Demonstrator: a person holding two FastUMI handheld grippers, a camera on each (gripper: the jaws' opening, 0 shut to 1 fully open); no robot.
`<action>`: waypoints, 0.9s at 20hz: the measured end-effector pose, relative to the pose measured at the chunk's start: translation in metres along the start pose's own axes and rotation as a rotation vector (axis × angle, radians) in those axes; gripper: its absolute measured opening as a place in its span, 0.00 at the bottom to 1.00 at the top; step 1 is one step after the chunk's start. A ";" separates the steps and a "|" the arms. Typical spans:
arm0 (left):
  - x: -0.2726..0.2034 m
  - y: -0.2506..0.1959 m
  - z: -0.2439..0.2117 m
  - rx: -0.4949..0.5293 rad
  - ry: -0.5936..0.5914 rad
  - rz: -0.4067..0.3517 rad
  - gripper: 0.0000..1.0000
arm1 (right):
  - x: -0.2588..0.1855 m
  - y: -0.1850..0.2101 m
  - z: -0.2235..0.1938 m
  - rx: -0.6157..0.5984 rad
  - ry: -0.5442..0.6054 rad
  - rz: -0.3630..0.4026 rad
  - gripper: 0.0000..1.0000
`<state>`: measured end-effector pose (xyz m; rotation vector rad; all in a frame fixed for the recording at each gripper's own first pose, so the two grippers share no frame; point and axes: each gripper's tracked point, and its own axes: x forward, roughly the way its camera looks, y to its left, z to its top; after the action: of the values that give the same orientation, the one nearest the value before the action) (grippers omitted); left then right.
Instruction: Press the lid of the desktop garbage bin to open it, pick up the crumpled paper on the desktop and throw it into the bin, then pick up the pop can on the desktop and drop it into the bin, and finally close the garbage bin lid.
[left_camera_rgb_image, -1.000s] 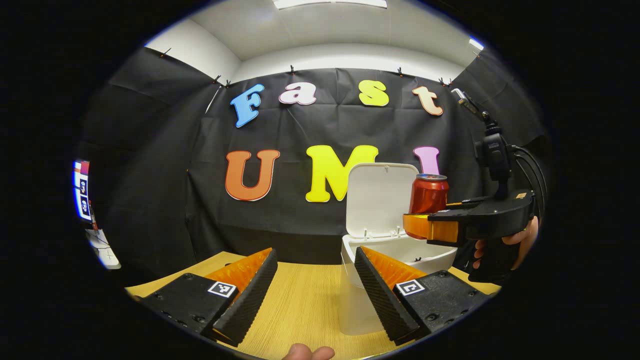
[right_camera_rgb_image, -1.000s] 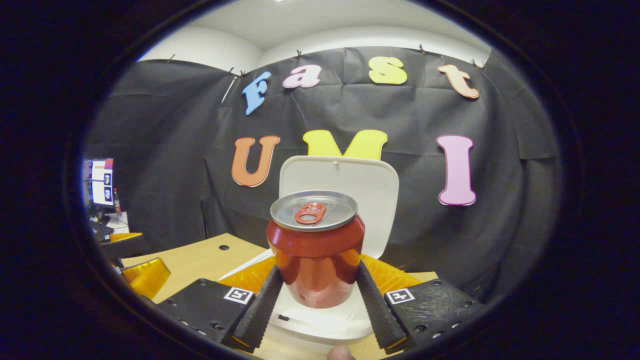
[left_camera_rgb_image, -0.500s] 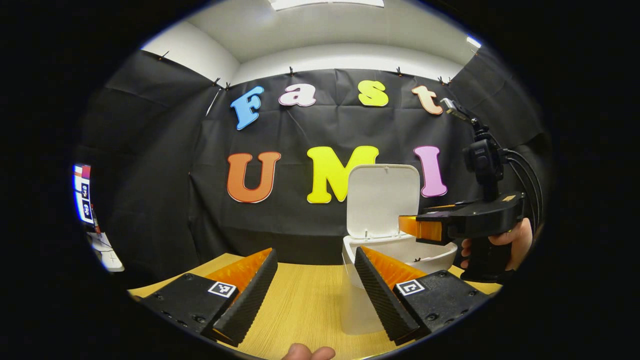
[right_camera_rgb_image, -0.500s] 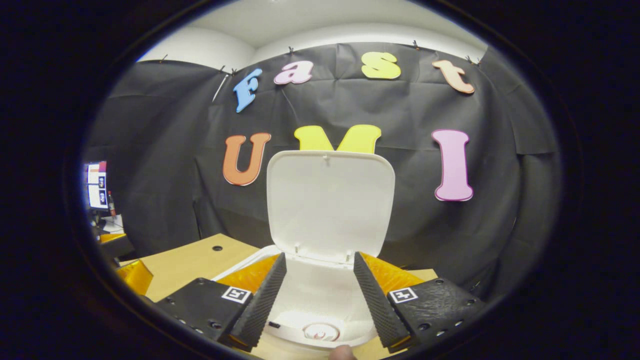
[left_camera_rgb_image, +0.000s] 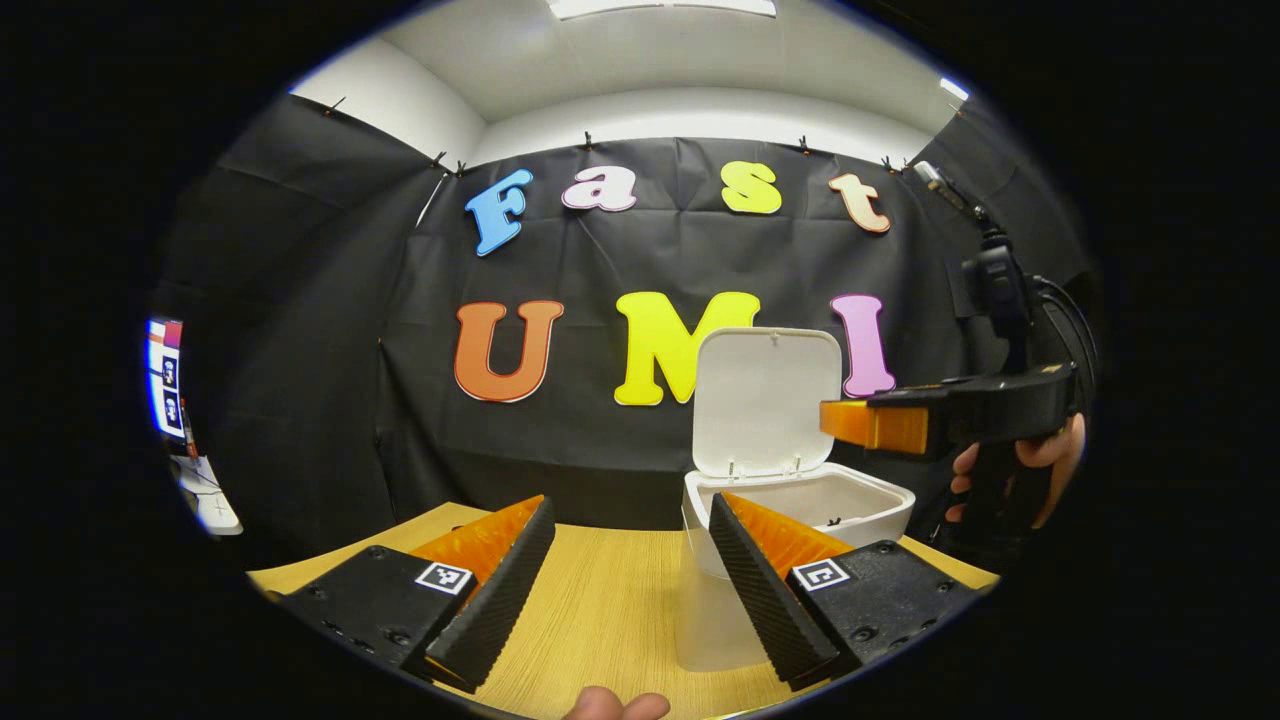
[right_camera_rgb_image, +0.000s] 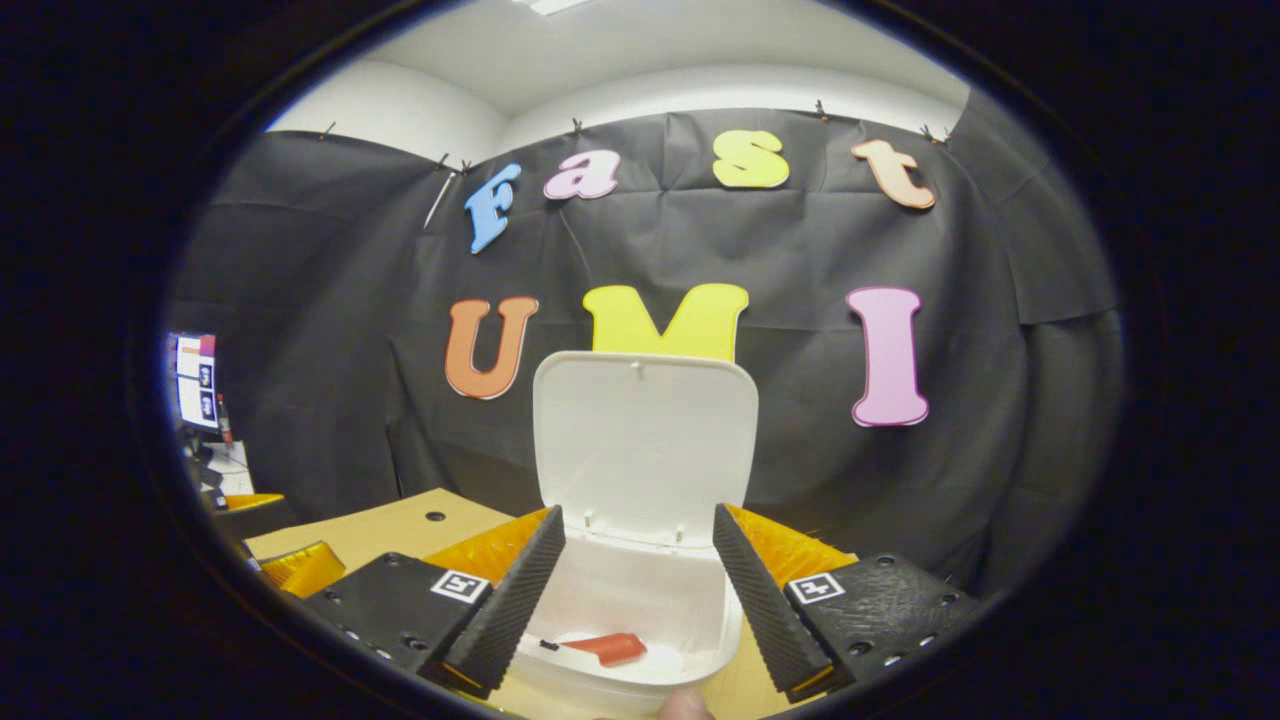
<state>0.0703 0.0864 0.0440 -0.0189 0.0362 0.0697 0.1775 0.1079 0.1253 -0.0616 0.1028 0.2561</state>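
Note:
The white bin (left_camera_rgb_image: 800, 503) stands on the wooden table (left_camera_rgb_image: 600, 610) with its lid (left_camera_rgb_image: 768, 400) raised upright at the back. In the right gripper view I look down into the bin (right_camera_rgb_image: 700, 650), where a red piece of the pop can (right_camera_rgb_image: 612, 648) shows at the bottom below the upright lid (right_camera_rgb_image: 645, 440). My right gripper (right_camera_rgb_image: 635, 600) hovers over the bin's front rim, open, nothing between its fingers. From the left gripper view it (left_camera_rgb_image: 850, 422) hangs above the bin's right side, held by a hand (left_camera_rgb_image: 1015, 465). My left gripper (left_camera_rgb_image: 630, 590) is open low over the table, left of the bin.
A monitor (left_camera_rgb_image: 165, 375) and desk clutter sit far off to the left. The tabletop (right_camera_rgb_image: 400, 525) has a small round hole near its back edge. Part of my left gripper (right_camera_rgb_image: 295, 568) shows at the lower left of the right gripper view.
The right gripper has let go of the pop can, which has dropped into the bin. Since then the right gripper has risen a little and drawn back. The left gripper has stayed put.

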 end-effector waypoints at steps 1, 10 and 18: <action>0.000 0.002 -0.001 0.003 -0.002 0.006 1.00 | -0.003 -0.003 0.009 0.009 -0.010 -0.005 0.94; 0.016 0.003 -0.010 -0.024 -0.010 -0.014 1.00 | -0.006 -0.006 0.042 0.011 -0.029 -0.012 0.95; 0.069 -0.009 -0.018 0.005 0.020 -0.039 1.00 | 0.010 -0.014 0.078 0.011 -0.122 0.018 0.96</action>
<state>0.1394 0.0819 0.0233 -0.0153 0.0563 0.0310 0.1979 0.1026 0.2026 -0.0343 -0.0162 0.2768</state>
